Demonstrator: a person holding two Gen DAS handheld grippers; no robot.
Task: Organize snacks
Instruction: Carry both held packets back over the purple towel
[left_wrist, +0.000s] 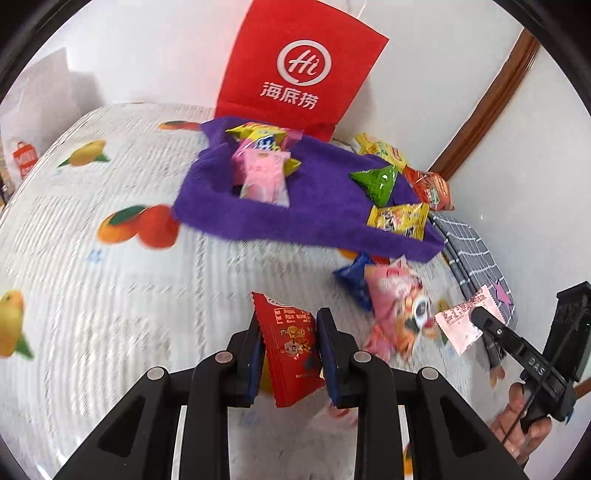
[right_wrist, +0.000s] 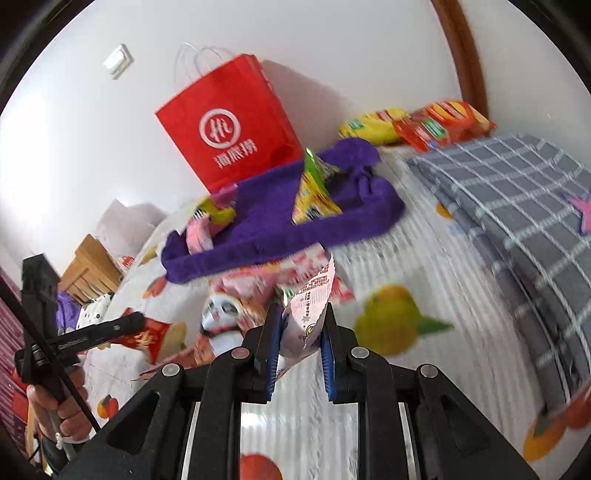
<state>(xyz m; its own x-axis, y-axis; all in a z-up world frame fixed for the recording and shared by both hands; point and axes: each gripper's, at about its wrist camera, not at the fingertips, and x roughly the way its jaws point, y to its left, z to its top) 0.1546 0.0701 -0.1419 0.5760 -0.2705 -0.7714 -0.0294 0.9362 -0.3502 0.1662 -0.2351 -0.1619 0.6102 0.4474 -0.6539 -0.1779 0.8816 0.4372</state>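
My left gripper (left_wrist: 290, 321) is shut on a red snack packet (left_wrist: 290, 347), held above the fruit-print bedspread (left_wrist: 110, 314). My right gripper (right_wrist: 301, 317) is shut on a pale pink snack packet (right_wrist: 310, 310); it also shows in the left wrist view (left_wrist: 460, 325) at the right. A purple cloth (left_wrist: 295, 214) lies ahead with pink (left_wrist: 262, 177), yellow (left_wrist: 400, 218) and green (left_wrist: 378, 182) packets on it. More packets, pink with a panda (right_wrist: 229, 314) and blue (left_wrist: 354, 280), lie between the cloth and the grippers.
A red paper bag (left_wrist: 295, 70) stands against the white wall behind the cloth. Yellow (right_wrist: 373, 125) and orange (right_wrist: 443, 123) packets lie by the wall. A grey checked blanket (right_wrist: 517, 192) covers the right side of the bed. A wooden cabinet (right_wrist: 88, 269) stands at the left.
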